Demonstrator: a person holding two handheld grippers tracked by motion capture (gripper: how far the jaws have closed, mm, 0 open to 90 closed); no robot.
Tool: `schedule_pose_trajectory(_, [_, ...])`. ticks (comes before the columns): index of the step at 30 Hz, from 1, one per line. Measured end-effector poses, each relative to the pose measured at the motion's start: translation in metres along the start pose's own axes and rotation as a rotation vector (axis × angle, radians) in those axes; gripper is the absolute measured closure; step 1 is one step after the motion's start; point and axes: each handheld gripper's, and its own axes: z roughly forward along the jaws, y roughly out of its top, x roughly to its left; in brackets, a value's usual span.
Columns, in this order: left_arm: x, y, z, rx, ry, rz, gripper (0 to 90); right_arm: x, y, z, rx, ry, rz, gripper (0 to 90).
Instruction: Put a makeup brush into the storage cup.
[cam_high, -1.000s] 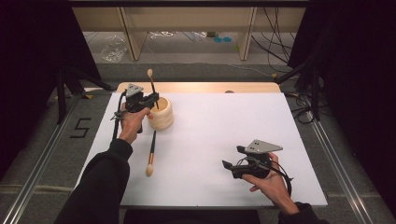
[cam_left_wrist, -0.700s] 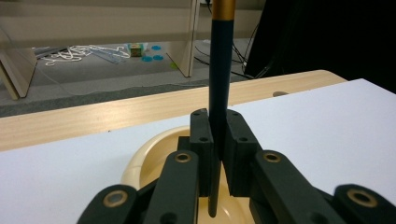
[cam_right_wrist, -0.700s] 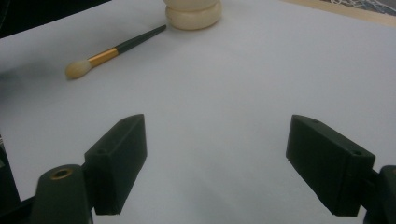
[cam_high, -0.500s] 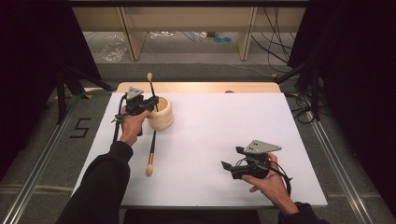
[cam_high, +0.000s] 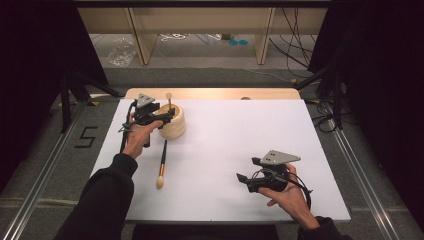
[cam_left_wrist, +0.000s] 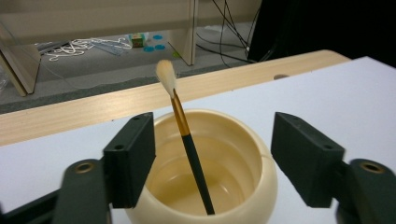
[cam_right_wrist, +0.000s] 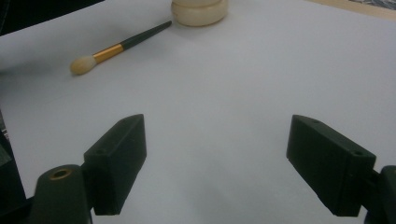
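A cream wooden pot (cam_high: 173, 125) stands at the far left of the white board (cam_high: 240, 135). A black-handled brush (cam_high: 169, 102) with a pale tuft leans upright inside the pot (cam_left_wrist: 233, 172). My left gripper (cam_high: 168, 115) hovers at the pot's rim. Its jaws have just been opening and now stand wide apart on either side of the brush (cam_left_wrist: 187, 140) without touching it. A second brush (cam_high: 162, 164) lies flat on the board in front of the pot, tuft toward me. My right gripper (cam_high: 242, 178) rests open near the front right, nothing between its jaws (cam_right_wrist: 217, 158).
A light wooden strip (cam_high: 210, 93) runs along the board's far edge. Beyond it are shelf legs (cam_high: 140, 35) and cables on the floor. Metal rails (cam_high: 360, 175) flank the table, and a "5" mark (cam_high: 86, 136) sits on the floor at left.
The left gripper's jaws were shut on the upright brush over the pot; now they are apart and the brush has dropped lower into the pot. The right hand has stayed still.
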Motion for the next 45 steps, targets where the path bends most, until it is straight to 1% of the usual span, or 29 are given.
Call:
schedule_pose_trajectory(1, [-0.001,0.001,-0.002,0.006,0.003,0.008,26.8,0.0,0.0,0.0,0.007,0.0,0.004,20.6])
schedule_pose_trajectory(3, [-0.003,0.002,-0.008,0.023,0.013,0.005,25.6,0.0,0.0,0.0,0.007,0.0,0.004,20.6])
schedule_pose_trajectory(5, [-0.003,0.005,-0.015,0.055,0.03,-0.015,23.7,0.0,0.0,0.0,0.003,0.001,0.002,20.7])
schedule_pose_trajectory(7, [-0.004,0.006,-0.023,0.069,0.031,-0.027,22.5,0.0,0.0,0.0,0.008,0.002,0.002,20.7])
schedule_pose_trajectory(8, [-0.004,0.006,-0.028,0.09,0.035,-0.014,22.2,0.0,0.0,0.0,0.007,0.002,0.001,20.7])
schedule_pose_trajectory(10, [-0.006,0.005,-0.034,0.125,0.027,-0.009,21.8,0.0,0.0,0.0,0.002,0.003,-0.001,20.7])
schedule_pose_trajectory(11, [-0.007,0.004,-0.038,0.159,0.012,0.008,21.6,0.001,0.0,0.0,0.002,0.002,-0.002,20.7])
schedule_pose_trajectory(12, [-0.01,0.001,-0.041,0.166,0.011,0.012,21.7,0.001,0.0,0.0,0.005,0.003,-0.005,20.7])
schedule_pose_trajectory(13, [-0.012,-0.001,-0.044,0.182,0.006,0.028,21.8,0.001,0.0,0.0,0.005,0.003,-0.007,20.7])
schedule_pose_trajectory(14, [-0.014,-0.004,-0.045,0.209,-0.005,0.034,22.2,0.001,0.0,0.001,0.005,0.003,-0.007,20.7])
schedule_pose_trajectory(16, [-0.018,-0.01,-0.049,0.237,-0.024,0.028,22.2,0.001,0.0,0.001,0.007,0.006,-0.005,20.6])
schedule_pose_trajectory(17, [-0.02,-0.013,-0.05,0.24,-0.031,0.021,22.2,0.001,0.0,0.001,0.008,0.006,-0.007,20.6])
schedule_pose_trajectory(18, [-0.021,-0.016,-0.051,0.254,-0.039,0.023,22.3,0.001,0.0,0.001,0.005,0.006,-0.008,20.6])
schedule_pose_trajectory(20, [-0.025,-0.021,-0.052,0.266,-0.052,0.022,22.3,0.001,0.0,0.001,0.005,0.006,-0.008,20.7])
schedule_pose_trajectory(21, [-0.026,-0.024,-0.054,0.279,-0.064,0.012,22.3,0.001,0.0,0.001,0.007,0.007,-0.006,20.7])
schedule_pose_trajectory(23, [-0.028,-0.026,-0.056,0.283,-0.065,0.026,22.2,0.001,0.0,0.001,0.009,0.006,-0.005,20.7])
schedule_pose_trajectory(25, [-0.029,-0.03,-0.057,0.303,-0.063,0.047,22.0,0.001,0.0,0.001,0.006,0.005,-0.006,20.7])
schedule_pose_trajectory(26, [-0.03,-0.032,-0.058,0.305,-0.064,0.048,21.8,0.001,0.0,0.001,0.009,0.005,-0.006,20.7])
schedule_pose_trajectory(28, [-0.03,-0.035,-0.061,0.33,-0.073,0.059,21.0,0.001,0.0,0.001,0.009,0.005,-0.006,20.7])
schedule_pose_trajectory(29, [-0.031,-0.039,-0.062,0.344,-0.077,0.057,19.1,0.001,0.0,0.001,0.008,0.006,-0.006,20.7])
schedule_pose_trajectory(32, [-0.036,-0.046,-0.066,0.373,-0.073,0.096,18.1,0.001,0.0,0.001,0.009,0.009,-0.011,20.7])
schedule_pose_trajectory(36, [-0.038,-0.05,-0.068,0.376,-0.071,0.101,18.0,0.001,0.0,0.001,0.008,0.012,-0.011,20.7])
schedule_pose_trajectory(37, [-0.038,-0.051,-0.07,0.386,-0.072,0.117,18.0,0.002,0.0,0.001,0.012,0.009,-0.01,20.8])
schedule_pose_trajectory(38, [-0.038,-0.052,-0.07,0.387,-0.074,0.116,18.0,0.002,0.0,0.001,0.016,0.014,-0.004,20.8])
schedule_pose_trajectory(41, [-0.039,-0.055,-0.071,0.398,-0.076,0.128,18.2,0.002,0.0,0.002,0.016,0.011,-0.012,20.9])
schedule_pose_trajectory(42, [-0.039,-0.057,-0.071,0.409,-0.081,0.137,18.5,0.002,0.0,0.001,0.015,0.011,-0.009,20.9])
schedule_pose_trajectory(45, [-0.04,-0.06,-0.071,0.412,-0.094,0.128,19.3,0.002,0.0,0.001,0.018,0.014,-0.006,20.9])
